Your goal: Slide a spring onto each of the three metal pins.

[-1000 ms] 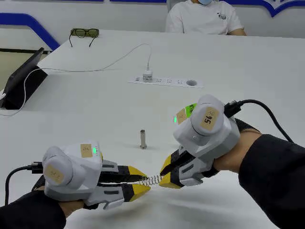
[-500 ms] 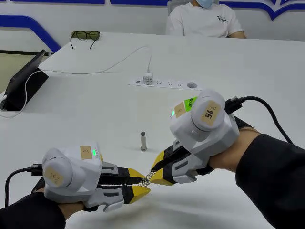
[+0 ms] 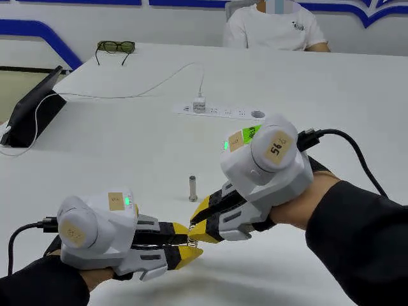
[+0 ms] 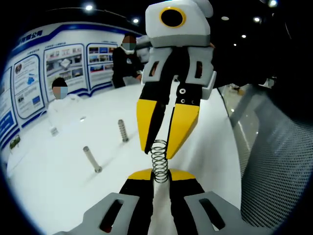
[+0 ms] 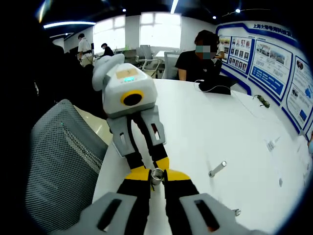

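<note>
Left hand-held gripper (image 3: 189,246): nearest the person, in front of the metal pin (image 3: 192,189); jaws clamped on the near end of the spring (image 4: 159,161).
Spring: held off the tabletop (image 3: 115,153) just in front of the pin, spanning the two sets of yellow tips.
Right hand-held gripper (image 3: 195,230): tip to tip with the left one, jaws closed on the spring's other end.
Metal pin: upright and bare, standing apart from both grippers.
In the way: the right hand-held gripper's body sits close beside the pin.
Power strip (image 3: 220,111): beyond the pin, white charger (image 3: 199,102) plugged in.
Tablet (image 3: 32,105): far left of the pin.
Glasses (image 3: 115,46): farther back.
Seated person (image 3: 275,29): farthest beyond the pin.
</note>
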